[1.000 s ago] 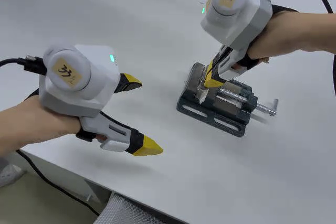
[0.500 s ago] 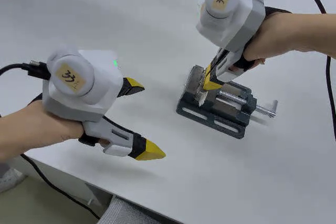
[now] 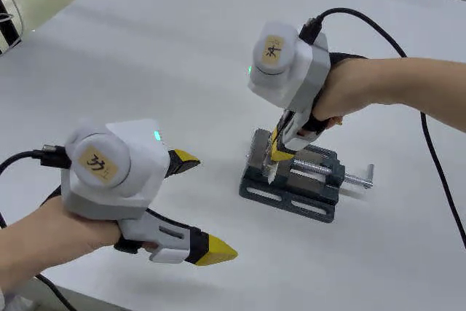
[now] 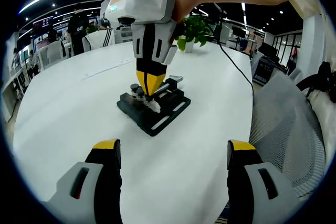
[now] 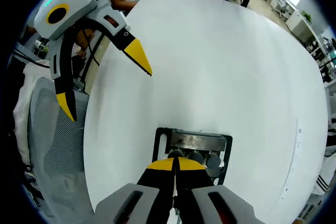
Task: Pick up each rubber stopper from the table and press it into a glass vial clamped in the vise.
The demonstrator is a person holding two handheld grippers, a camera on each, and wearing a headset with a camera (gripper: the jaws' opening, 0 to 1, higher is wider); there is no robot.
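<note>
Surface [image 3: 145, 49]: white and wide, with a potted plant [image 4: 193, 29] at its far edge as your left tongs' camera sees it.
Vise [image 3: 280, 198]: dark, standing on the surface, its screw handle [image 3: 360, 178] sticking out toward your right.
Vials [image 5: 198, 156]: a short row of small round tops, upright, clamped in the vise.
Right tongs [image 3: 273, 156]: pressed together, tips pointing down onto one end of the row. Whether a rubber stopper sits under them is hidden.
Left tongs [image 3: 208, 205]: spread wide, pinching nothing, held well apart from the vise on your near left.
Step in hand: most likely you are pressing a stopper home.
Done and left: the neighbouring tops look dark and capped, so you seem well along. They are too small to count for sure.
</note>
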